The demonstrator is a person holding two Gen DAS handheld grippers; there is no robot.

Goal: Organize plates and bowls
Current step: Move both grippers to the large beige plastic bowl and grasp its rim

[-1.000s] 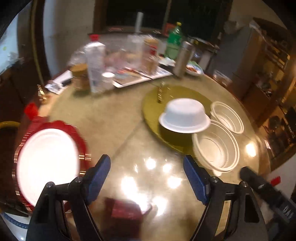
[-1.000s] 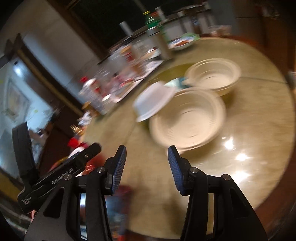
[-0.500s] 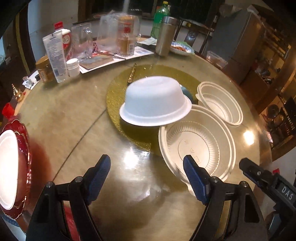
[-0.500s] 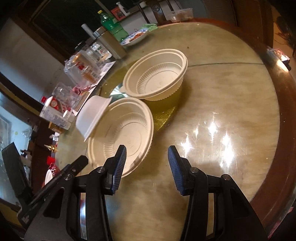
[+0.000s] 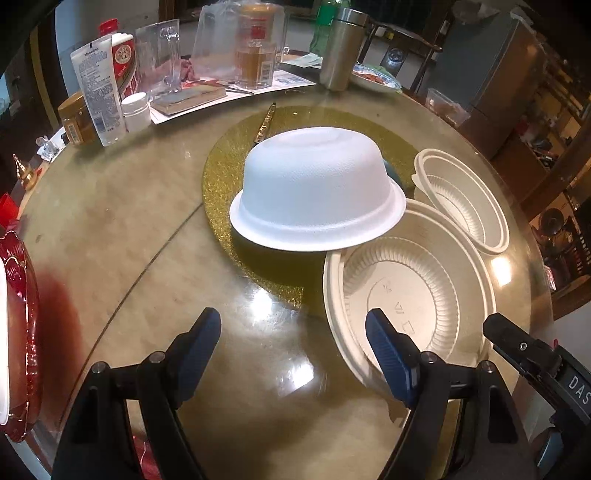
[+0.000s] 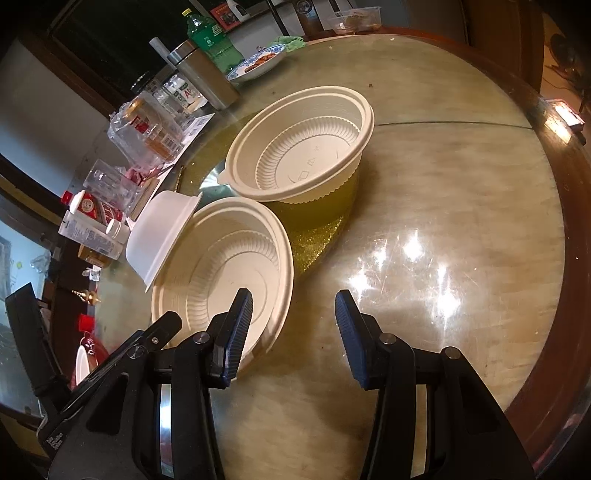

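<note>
Worktop (image 5: pixel 110 229): round, glossy, with a gold glitter disc (image 5: pixel 236 155) at its centre.

White foam bowl (image 5: pixel 317 188): upside down on the gold disc, its rim overlapping the edge of the wide cream bowl.

Wide cream bowl (image 5: pixel 413 280): upright, ribbed inside, nearest to you, partly on the disc. In the right wrist view it sits at (image 6: pixel 229 269).

Deep cream bowl (image 5: pixel 465 199): upright, just behind the wide one, at the disc's far right edge; also at (image 6: pixel 303 147).

Red plate (image 5: pixel 22 325): at the worktop's left edge, with a white plate (image 5: pixel 3 350) lying in it.

Far edge: a steel flask (image 5: pixel 341 50), a green bottle (image 5: pixel 327 22), a lotion tube (image 5: pixel 98 88), and a dish of food (image 5: pixel 375 77).

Your left gripper (image 5: pixel 293 345): jaws spread wide, empty, over bare worktop beside the wide cream bowl.

Your right gripper (image 6: pixel 293 332): jaws partly apart, empty, straddling the near rim of the wide cream bowl; whether they touch it cannot be told.
</note>
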